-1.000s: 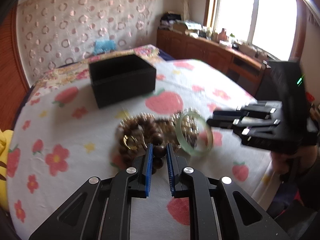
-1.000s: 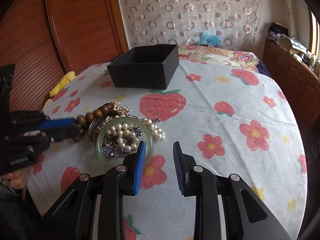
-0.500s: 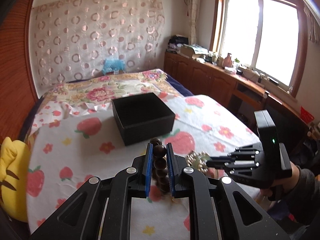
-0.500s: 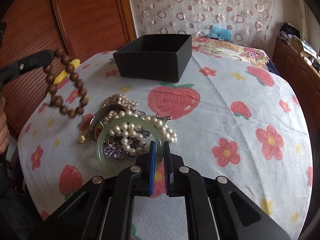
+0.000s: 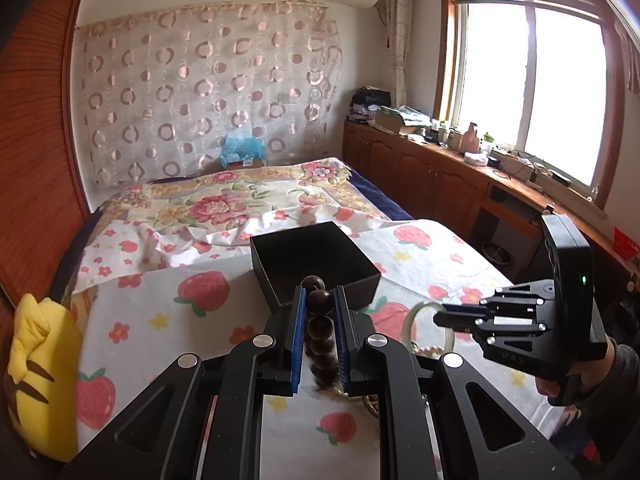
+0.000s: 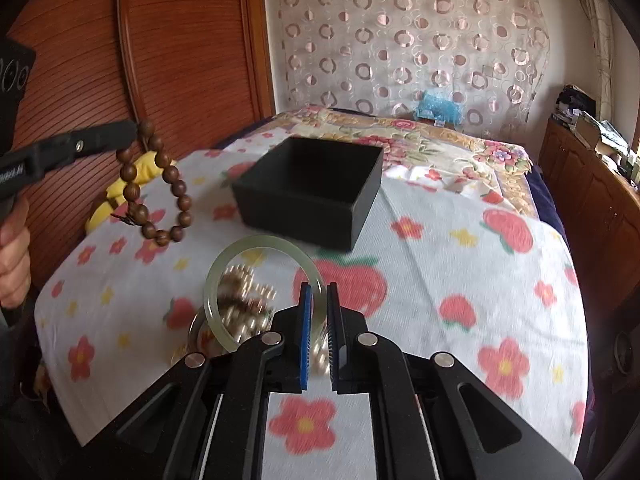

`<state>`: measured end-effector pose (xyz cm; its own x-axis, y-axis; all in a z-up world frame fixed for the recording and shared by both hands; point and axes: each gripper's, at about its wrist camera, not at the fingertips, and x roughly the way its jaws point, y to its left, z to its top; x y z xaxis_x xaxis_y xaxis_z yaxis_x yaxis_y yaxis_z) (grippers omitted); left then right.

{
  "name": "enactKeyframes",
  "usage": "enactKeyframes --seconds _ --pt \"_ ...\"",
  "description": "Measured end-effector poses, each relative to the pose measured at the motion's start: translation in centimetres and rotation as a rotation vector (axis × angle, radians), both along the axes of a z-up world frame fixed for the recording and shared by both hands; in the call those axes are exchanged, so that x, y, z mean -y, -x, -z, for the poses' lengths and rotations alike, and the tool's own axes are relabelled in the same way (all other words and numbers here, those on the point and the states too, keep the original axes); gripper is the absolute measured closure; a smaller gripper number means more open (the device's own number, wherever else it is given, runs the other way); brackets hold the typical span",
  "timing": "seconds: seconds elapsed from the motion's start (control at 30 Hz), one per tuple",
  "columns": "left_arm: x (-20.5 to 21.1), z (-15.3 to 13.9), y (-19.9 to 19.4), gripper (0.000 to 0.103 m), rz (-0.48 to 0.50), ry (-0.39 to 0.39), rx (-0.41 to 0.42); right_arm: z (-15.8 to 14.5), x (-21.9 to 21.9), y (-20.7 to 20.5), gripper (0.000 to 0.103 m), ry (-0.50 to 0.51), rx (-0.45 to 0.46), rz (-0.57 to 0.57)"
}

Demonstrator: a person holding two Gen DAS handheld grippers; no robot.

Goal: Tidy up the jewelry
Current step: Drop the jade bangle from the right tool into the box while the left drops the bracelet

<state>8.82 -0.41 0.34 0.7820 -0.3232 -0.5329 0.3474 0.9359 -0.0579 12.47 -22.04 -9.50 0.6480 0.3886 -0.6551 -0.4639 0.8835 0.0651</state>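
My left gripper (image 5: 316, 300) is clamped on the wooden bead bracelet (image 6: 158, 184), which hangs in the air left of the black box (image 6: 310, 192). My right gripper (image 6: 318, 294) is pinched on the rim of the green bangle (image 6: 224, 280), held above the blurred heap of pearls (image 6: 244, 304). The box sits open on the strawberry-print tablecloth (image 6: 460, 280), just beyond both pieces.

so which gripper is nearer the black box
Left. The left gripper holds the wooden bead bracelet near the black box; the right gripper holds the jade bangle farther back.
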Motion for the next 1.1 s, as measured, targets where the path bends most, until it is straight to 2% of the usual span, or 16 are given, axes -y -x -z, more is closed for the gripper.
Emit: enactKeyframes --seconds 0.2,0.43,0.7,0.83,0.97,1.1 --pt "0.1 -0.8 -1.6 0.091 -0.004 -0.002 0.016 -1.3 0.1 -4.3 0.095 -0.045 0.000 0.023" --pt "0.5 -2.0 -3.9 0.091 0.000 -0.009 0.029 -2.7 -1.3 -9.3 0.095 -0.032 0.012 0.043" --pt "1.7 -2.3 -7.2 0.091 -0.008 -0.039 0.015 -1.6 -2.6 -13.6 0.092 -0.037 -0.045 0.036" --pt "1.9 -1.9 -8.8 0.091 -0.015 -0.030 -0.006 -0.4 -3.1 -14.6 0.083 -0.018 -0.075 0.024" --pt "2.1 -0.7 -10.9 0.091 -0.022 -0.024 -0.048 -0.3 -1.6 -14.1 0.083 -0.062 -0.071 0.033" --pt "2.6 0.2 -12.2 0.090 -0.037 -0.028 -0.072 -0.4 -0.2 -12.8 0.083 -0.061 -0.047 0.040"
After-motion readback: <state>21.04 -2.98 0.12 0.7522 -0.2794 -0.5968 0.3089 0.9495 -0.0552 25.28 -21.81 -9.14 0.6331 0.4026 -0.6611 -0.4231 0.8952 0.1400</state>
